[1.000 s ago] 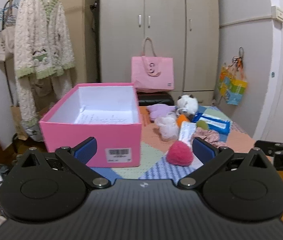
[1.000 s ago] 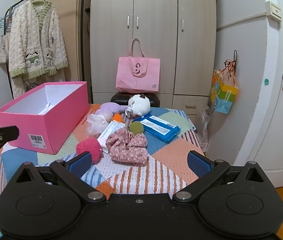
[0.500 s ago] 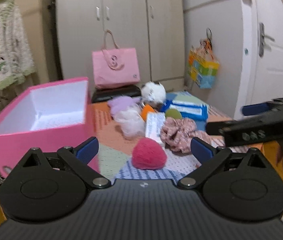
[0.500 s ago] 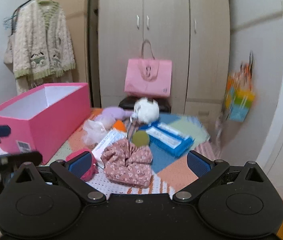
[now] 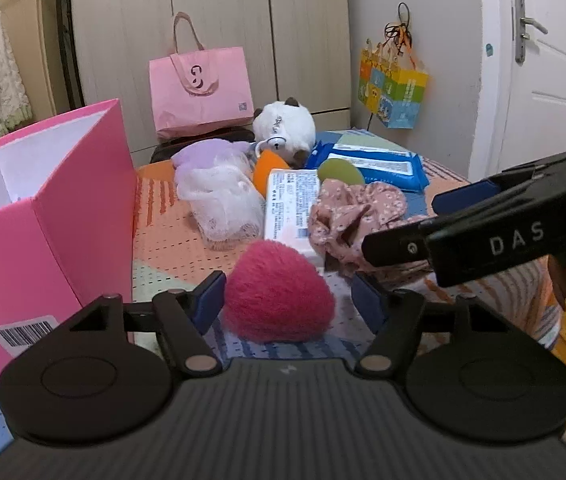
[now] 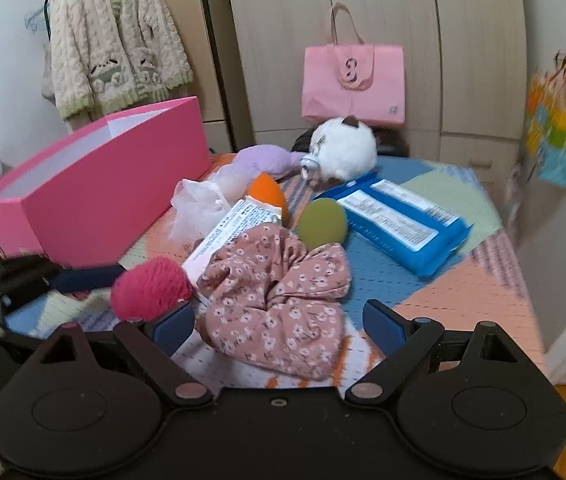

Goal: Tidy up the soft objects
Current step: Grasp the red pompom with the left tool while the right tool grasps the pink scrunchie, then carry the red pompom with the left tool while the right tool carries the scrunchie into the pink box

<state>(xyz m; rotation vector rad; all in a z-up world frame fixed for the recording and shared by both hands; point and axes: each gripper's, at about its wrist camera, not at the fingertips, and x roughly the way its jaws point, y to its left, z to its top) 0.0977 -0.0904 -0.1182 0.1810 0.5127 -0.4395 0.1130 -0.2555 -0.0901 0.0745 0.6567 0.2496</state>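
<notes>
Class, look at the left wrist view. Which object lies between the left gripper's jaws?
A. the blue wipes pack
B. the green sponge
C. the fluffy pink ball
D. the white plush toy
C: the fluffy pink ball sits between the closing jaws of the left gripper, while the white plush toy, blue wipes pack and green sponge lie farther back.

I am reading "DAS" in pale letters on my right gripper (image 5: 423,226); the barcode label (image 5: 23,334) on the pink box (image 5: 63,232) is showing nothing legible.
</notes>
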